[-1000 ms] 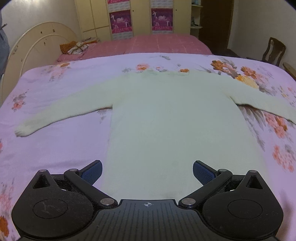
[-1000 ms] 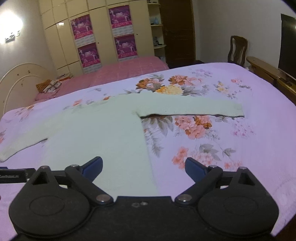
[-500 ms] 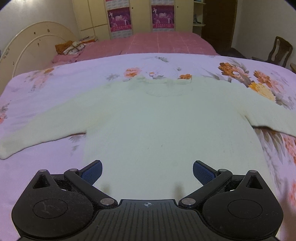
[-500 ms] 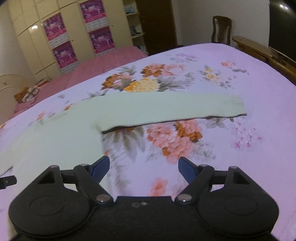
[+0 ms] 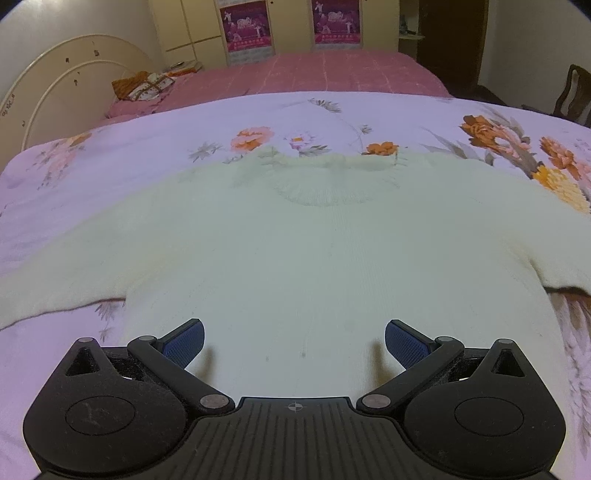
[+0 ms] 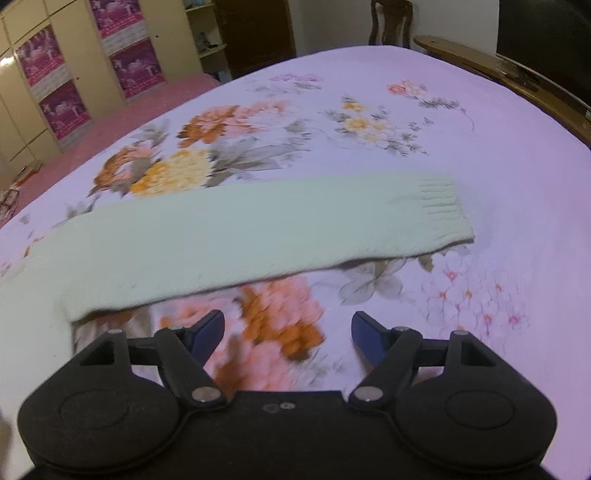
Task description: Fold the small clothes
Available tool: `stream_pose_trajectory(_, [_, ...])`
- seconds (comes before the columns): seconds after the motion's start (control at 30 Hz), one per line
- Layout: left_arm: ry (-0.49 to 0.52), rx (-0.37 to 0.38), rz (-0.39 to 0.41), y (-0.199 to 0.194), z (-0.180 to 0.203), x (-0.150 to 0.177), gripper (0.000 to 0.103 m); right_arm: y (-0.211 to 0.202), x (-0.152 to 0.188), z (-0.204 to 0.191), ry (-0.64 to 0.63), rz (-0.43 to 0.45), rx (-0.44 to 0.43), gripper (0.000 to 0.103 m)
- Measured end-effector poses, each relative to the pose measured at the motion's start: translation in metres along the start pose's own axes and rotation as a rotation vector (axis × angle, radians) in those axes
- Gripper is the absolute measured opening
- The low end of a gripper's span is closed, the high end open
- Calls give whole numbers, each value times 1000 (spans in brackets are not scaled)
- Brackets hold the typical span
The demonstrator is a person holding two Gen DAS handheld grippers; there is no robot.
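A pale cream knitted sweater (image 5: 314, 251) lies flat and face up on the floral bedspread, sleeves spread to both sides, its neckline (image 5: 325, 184) at the far side. My left gripper (image 5: 294, 341) is open and empty, low over the middle of the sweater's body. In the right wrist view the sweater's right sleeve (image 6: 240, 240) stretches across, with its ribbed cuff (image 6: 439, 206) at the right. My right gripper (image 6: 288, 332) is open and empty, just in front of the sleeve's near edge, over the bedspread.
The lilac floral bedspread (image 5: 110, 158) covers the bed. A second bed with a pink cover (image 5: 332, 70) and a white headboard (image 5: 55, 85) stands behind. A wooden bed edge (image 6: 498, 74) and a chair (image 6: 391, 18) are to the right.
Both grippers have moved forward and lower. The left one came in over the sweater's body towards the neckline. The right one swung right towards the right sleeve. Both stayed open.
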State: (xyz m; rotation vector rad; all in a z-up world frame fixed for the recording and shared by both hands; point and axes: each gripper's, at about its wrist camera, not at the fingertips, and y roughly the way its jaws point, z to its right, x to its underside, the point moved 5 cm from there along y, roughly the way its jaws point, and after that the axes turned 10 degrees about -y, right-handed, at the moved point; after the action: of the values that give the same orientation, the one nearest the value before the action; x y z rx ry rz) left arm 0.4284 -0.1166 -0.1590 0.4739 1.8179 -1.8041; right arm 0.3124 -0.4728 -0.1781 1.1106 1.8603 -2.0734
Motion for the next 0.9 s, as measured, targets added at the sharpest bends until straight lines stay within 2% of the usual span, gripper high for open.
stream_pose_trajectory(0.33, [3, -6, 4, 15, 9, -6, 103, 29, -25, 16, 58, 45, 25, 76])
stream_pose_trajectory(0.4, [10, -3, 0, 17, 10, -6, 103, 31, -30, 20, 81, 62, 27, 73])
stream_pose_trajectory(0.57, [30, 4, 10, 17, 11, -5, 103, 32, -37, 37, 137, 102, 51, 40])
stream_pose_trajectory(0.7, [32, 25, 13, 17, 10, -3, 103, 34, -38, 44, 130, 120, 60, 22])
stream_pose_trajectory(0.77, [23, 33, 13, 16, 9, -5, 103, 31, -40, 45, 130, 141, 45, 5])
stream_pose_trajectory(0.9, [6, 55, 33, 13, 2, -11, 103, 17, -51, 27, 54, 212, 23, 5])
